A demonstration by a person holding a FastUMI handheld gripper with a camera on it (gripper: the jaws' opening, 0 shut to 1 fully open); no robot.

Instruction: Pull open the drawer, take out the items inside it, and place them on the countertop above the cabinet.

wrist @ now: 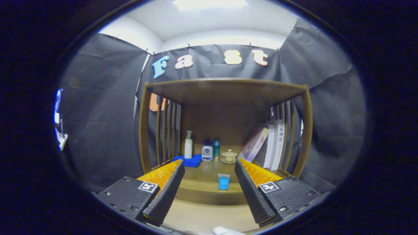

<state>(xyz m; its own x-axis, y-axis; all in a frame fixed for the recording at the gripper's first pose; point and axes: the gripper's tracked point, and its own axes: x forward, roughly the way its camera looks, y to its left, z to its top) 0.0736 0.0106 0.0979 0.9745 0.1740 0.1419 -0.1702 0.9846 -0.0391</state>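
- Black cloth walls [98, 107] close the booth on three sides; white ceiling with a lit panel [209, 4] overhead.
- Wooden cabinet [225, 91] stands straight ahead: flat top board, slatted sides, solid back, open front.
- Bench [209, 173], the cabinet's countertop, runs from the back panel forward to a stepped front edge; a lower wooden surface [202, 218] lies nearer, between the fingers. Cannot tell whether that lower surface is the drawer.
- Books [271, 143] lean against the right-hand slats, pale covers, tilted inward.
- Blue cloth [189, 160] lies flat at the back left of the bench, near the left slats.
- White pump bottle [188, 145] stands upright on the blue cloth.
- White bottle with dark cap [207, 150] stands upright just right of the cloth; a slim teal bottle [216, 150] is just beside it, seemingly touching.
- Lidded cream cup on a saucer [229, 156] sits right of the teal bottle, near the books.
- Small blue tube [224, 181] stands cap-down near the bench's front edge, well apart from the back row, ahead of the fingers and between their lines.
- Gripper [209, 171] held level, pointed into the cabinet's opening; fingers spread wide apart, nothing between them, tips short of the tube.
- White object [225, 231] below the gripper, too cut off to identify.
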